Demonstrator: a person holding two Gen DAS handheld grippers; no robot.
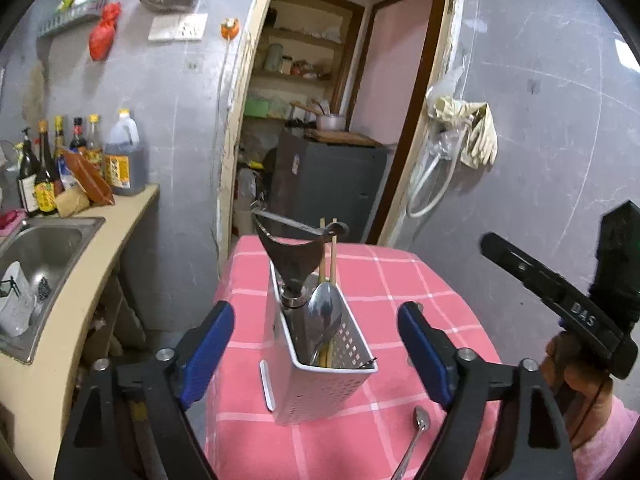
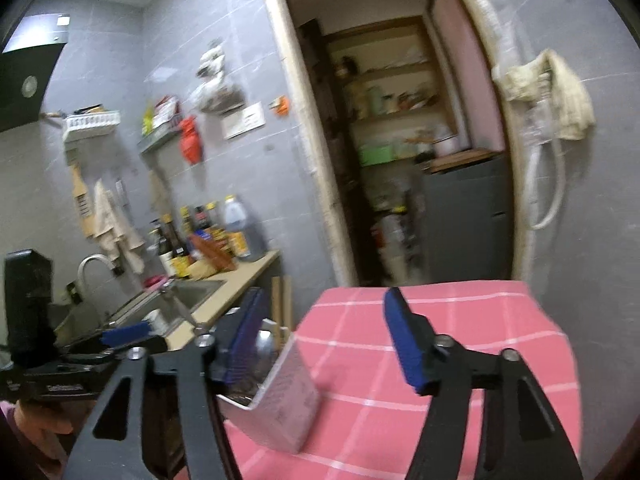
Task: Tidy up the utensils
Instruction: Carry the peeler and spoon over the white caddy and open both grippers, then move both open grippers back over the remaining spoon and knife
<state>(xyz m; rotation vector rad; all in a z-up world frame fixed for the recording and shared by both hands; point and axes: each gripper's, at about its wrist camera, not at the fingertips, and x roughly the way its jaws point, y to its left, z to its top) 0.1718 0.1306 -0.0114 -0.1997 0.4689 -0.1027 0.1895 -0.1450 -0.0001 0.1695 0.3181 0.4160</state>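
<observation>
A perforated metal utensil holder stands on the pink checked tablecloth. In it are a spatula with its blade up, a spoon and wooden chopsticks. Another spoon lies on the cloth just right of the holder. My left gripper is open and empty, its blue pads either side of the holder. My right gripper is open and empty above the table, right of the holder. The right gripper body shows at the right of the left wrist view.
A counter with a steel sink and several sauce bottles lies to the left. Behind the table, a doorway opens onto a pantry with shelves and a grey cabinet. Gloves and a hose hang on the right wall.
</observation>
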